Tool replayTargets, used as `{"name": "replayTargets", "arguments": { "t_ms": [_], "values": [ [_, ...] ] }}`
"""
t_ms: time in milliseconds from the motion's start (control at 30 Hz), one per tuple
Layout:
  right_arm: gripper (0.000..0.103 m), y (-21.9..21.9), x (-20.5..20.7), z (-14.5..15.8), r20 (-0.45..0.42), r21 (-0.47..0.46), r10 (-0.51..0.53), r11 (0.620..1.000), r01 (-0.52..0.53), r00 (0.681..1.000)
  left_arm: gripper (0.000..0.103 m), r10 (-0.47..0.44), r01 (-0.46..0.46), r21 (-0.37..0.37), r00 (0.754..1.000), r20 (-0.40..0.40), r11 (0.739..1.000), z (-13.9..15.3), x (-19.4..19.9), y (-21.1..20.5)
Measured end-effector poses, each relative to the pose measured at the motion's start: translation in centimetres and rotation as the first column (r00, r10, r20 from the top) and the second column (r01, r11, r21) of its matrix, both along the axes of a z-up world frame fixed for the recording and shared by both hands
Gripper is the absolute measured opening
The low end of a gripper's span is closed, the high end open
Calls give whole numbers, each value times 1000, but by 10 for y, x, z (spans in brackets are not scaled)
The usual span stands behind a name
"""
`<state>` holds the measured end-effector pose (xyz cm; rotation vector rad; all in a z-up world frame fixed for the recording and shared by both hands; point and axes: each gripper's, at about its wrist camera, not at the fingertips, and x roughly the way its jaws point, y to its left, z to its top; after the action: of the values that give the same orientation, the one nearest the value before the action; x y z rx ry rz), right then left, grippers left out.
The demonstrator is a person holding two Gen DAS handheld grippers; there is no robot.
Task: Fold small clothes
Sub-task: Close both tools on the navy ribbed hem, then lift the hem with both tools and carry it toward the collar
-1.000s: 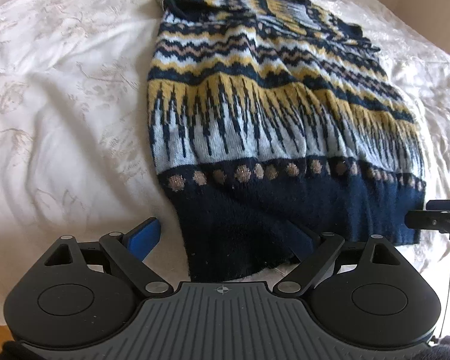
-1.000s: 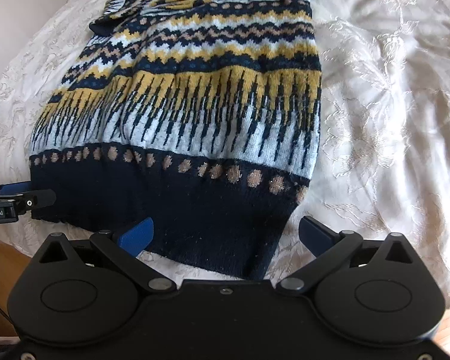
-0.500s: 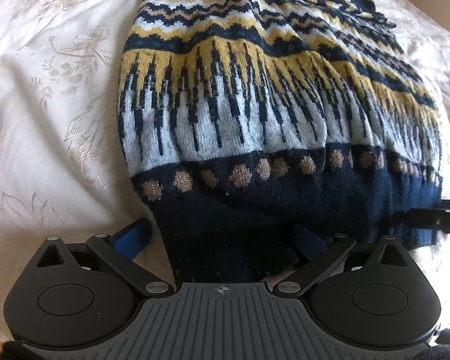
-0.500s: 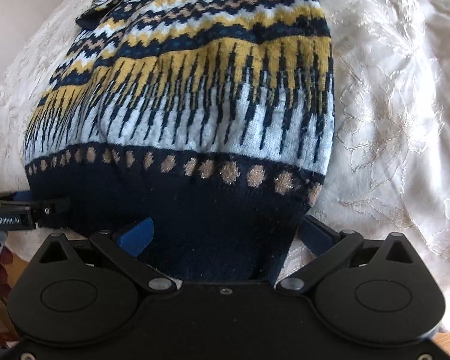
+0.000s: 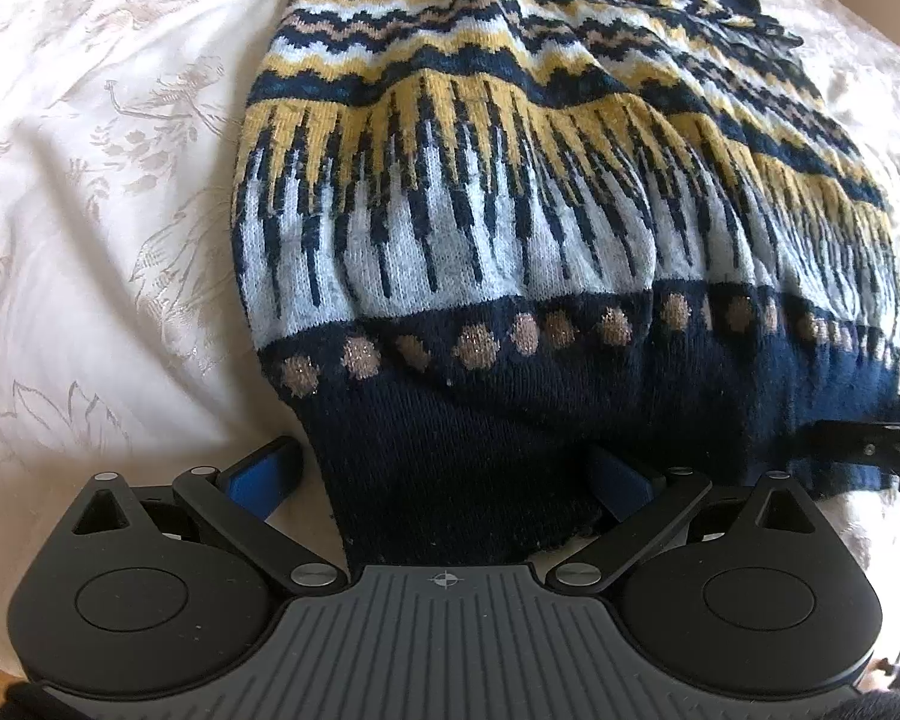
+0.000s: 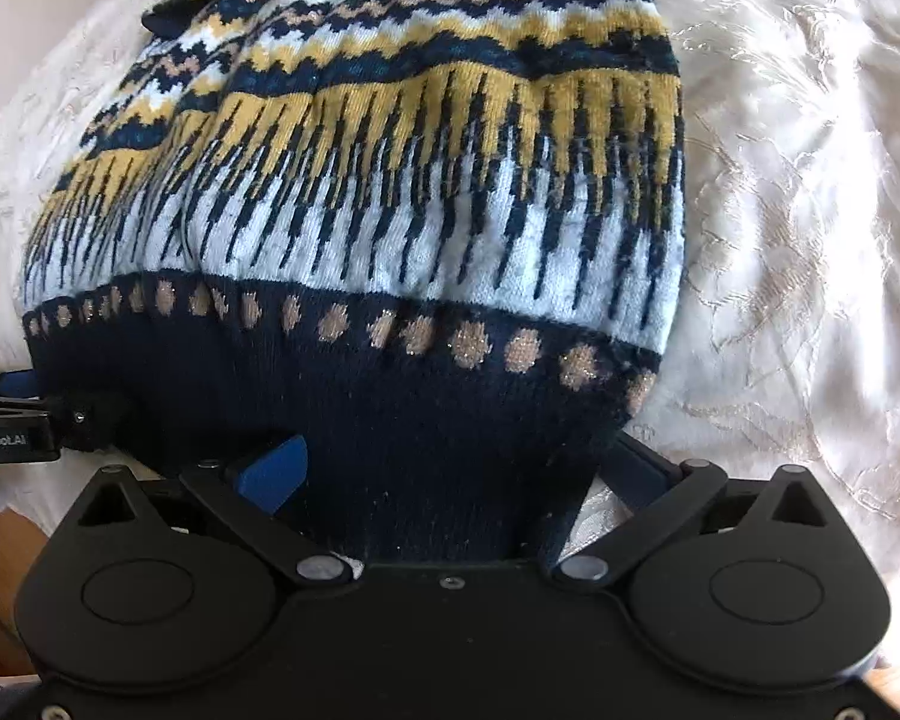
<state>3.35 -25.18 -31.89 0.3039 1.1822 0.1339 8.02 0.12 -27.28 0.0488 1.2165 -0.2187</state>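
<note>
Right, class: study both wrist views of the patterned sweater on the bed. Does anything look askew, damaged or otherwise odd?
Nothing looks damaged. The sweater is not lying flat, though: its navy hem is bunched between the fingers of both the left gripper and the right gripper, so the knit bulges in a hump above the white bedspread.

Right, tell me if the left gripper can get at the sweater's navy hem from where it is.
Probably yes: the left gripper is open, and the sweater's navy hem already lies between its fingers, with nothing in the way.
</note>
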Motion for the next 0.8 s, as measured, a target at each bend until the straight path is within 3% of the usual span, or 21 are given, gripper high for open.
{"name": "replayTargets", "arguments": {
  "t_ms": [67,233,333,433,600,800],
  "values": [
    [103,-1,0,0,0,13,-10,1000,10,1000,100,1,-1,-1,1000,6,1000,0,-1,0],
    [100,-6,-2,1,0,44,-7,999,7,1000,83,18,-17,-8,999,31,1000,5,-6,5],
    [86,-13,-7,4,9,58,-18,998,17,1000,66,21,-21,-19,999,47,1000,9,-11,7],
    [63,-21,-14,8,24,110,-45,993,42,999,46,23,-21,-42,998,63,999,15,-16,8],
    [29,-34,-30,15,44,192,-70,979,60,997,27,55,-48,-71,993,102,996,24,-25,13],
    [20,-41,-43,26,90,235,-91,970,68,992,25,74,-61,-111,991,112,992,26,-28,20]
  ]
}}
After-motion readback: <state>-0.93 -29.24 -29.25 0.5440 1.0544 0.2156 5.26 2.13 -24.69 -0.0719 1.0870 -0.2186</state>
